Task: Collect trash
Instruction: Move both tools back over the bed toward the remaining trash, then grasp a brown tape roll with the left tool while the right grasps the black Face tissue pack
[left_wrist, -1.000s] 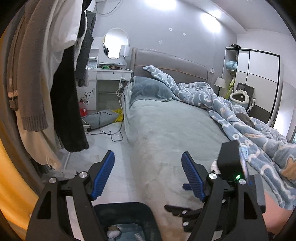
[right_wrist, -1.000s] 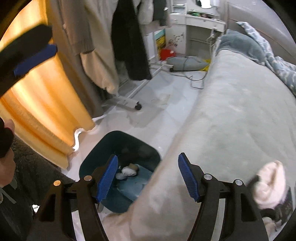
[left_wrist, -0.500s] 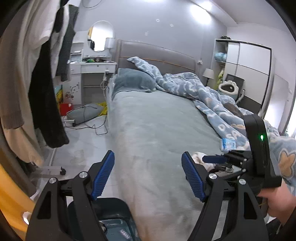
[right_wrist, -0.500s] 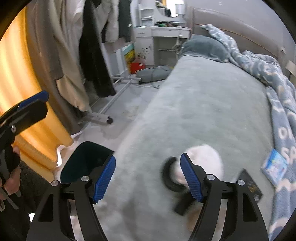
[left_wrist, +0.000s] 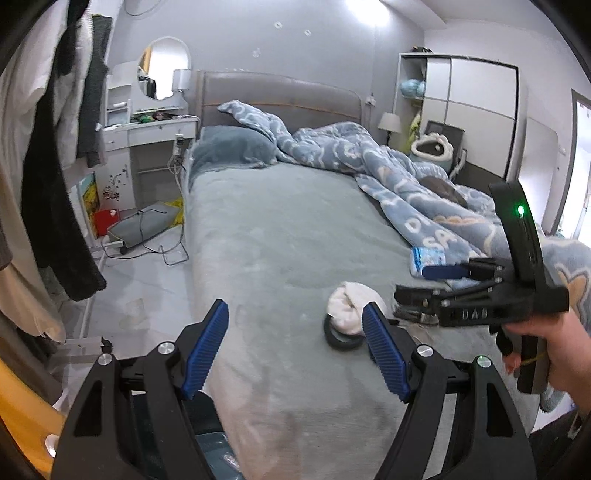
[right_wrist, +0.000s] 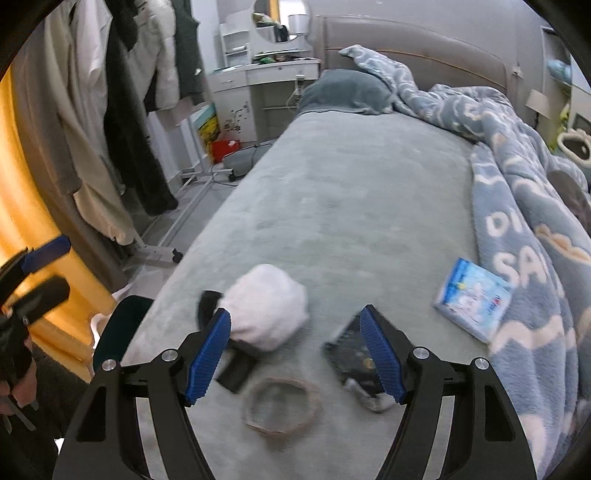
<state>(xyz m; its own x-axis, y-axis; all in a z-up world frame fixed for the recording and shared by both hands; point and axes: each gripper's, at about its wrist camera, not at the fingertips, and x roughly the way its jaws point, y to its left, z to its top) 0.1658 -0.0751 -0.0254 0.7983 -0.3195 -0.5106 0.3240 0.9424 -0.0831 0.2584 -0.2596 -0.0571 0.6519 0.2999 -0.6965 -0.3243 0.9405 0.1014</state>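
Jaws of your right gripper (right_wrist: 295, 350) stand apart and hold nothing, above the bed (right_wrist: 351, 192). Its pads partly hide a white fluffy bundle (right_wrist: 269, 314) and a dark packet (right_wrist: 351, 350), both blurred. Your left gripper (left_wrist: 295, 350) is empty too, jaws spread. Only the bin's rim (right_wrist: 118, 332) shows beside the bed.

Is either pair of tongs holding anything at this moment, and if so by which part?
Nothing is held. The left tongs and right tongs both stand open and empty above the grey-green bedspread.
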